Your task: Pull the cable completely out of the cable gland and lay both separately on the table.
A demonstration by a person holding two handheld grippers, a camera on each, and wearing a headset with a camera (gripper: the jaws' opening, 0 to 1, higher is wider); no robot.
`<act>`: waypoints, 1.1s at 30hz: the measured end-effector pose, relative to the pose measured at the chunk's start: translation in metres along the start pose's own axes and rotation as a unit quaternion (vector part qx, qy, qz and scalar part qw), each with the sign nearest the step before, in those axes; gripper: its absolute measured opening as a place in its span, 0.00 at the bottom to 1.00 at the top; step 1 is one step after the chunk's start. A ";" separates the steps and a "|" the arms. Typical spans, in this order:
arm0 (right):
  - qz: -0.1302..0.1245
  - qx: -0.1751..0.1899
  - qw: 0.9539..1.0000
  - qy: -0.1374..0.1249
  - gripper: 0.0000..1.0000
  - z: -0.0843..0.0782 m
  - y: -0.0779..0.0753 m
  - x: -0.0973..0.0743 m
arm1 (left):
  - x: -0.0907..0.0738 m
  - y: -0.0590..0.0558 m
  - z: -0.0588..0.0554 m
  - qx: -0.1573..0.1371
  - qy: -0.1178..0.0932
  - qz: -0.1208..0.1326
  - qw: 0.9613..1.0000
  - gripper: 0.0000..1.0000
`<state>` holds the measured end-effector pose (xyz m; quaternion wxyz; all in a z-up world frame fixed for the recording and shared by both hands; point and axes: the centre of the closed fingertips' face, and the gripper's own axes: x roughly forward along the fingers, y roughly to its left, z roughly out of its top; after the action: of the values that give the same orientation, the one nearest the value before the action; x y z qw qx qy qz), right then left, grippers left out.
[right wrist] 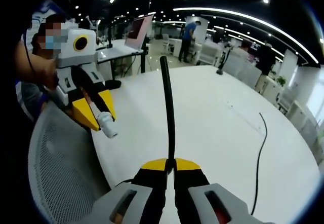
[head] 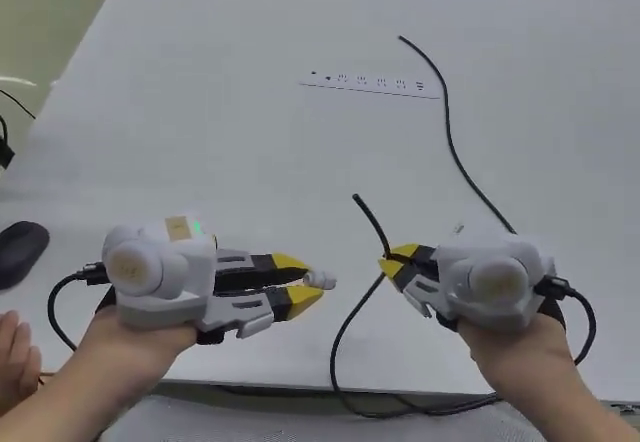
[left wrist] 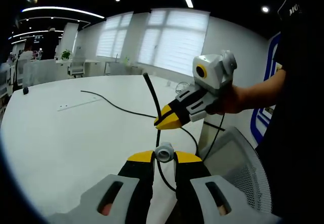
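1. Left tool [head: 312, 278], nearest, is clamped on the gland [right wrist: 107, 123] over the counter [head: 200, 112] edge.
2. Right tool [right wrist: 169, 162], just right of the gland, pinches the cable [right wrist: 168, 107]. The cable's free end points away and is clear of the gland.
3. Both likely only need lowering, apart.
4. The strip [head: 370, 85] beyond the gland has unreadable marks.

White letters, cut off after "MO", are seen on the dark garment [left wrist: 304, 133] at two o'clock in the left gripper view. A row of small dark marks is printed on the white strip [head: 368, 84] lying on the table [head: 200, 112] at twelve o'clock in the head view; these are too small to be read.
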<state>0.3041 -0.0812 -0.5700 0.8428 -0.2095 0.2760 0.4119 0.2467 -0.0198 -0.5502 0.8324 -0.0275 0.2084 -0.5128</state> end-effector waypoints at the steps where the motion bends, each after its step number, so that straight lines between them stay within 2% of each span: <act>1: 0.000 -0.002 1.000 0.001 0.00 0.005 -0.002 0.002 | -0.001 0.001 -0.001 -0.001 0.000 0.001 1.000 0.15; 5: 0.000 0.001 1.000 0.000 0.00 0.018 -0.008 0.009 | -0.004 0.006 -0.006 -0.002 -0.003 0.005 1.000 0.15; 9: 0.000 -0.010 1.000 0.009 0.00 0.029 -0.014 0.019 | -0.007 0.013 -0.016 -0.008 -0.004 0.011 1.000 0.15; 17: 0.024 -0.050 0.998 0.038 0.00 0.052 -0.015 0.048 | -0.013 0.023 -0.035 -0.020 -0.006 0.023 1.000 0.15; 23: 0.053 -0.078 0.994 0.060 0.00 0.064 -0.006 0.077 | -0.018 0.034 -0.047 -0.024 -0.004 0.035 0.999 0.15; 26: 0.065 -0.079 0.993 0.062 0.00 0.069 -0.001 0.088 | -0.019 0.038 -0.051 -0.026 -0.004 0.039 0.999 0.15; 33: 0.093 -0.105 0.986 0.086 0.00 0.071 0.013 0.128 | -0.020 0.053 -0.073 -0.039 0.004 0.051 0.998 0.15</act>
<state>0.3794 0.0421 -0.5993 0.7471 -0.3050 0.3214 0.4955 0.2561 0.0343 -0.6242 0.8551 -0.0475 0.2325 -0.4611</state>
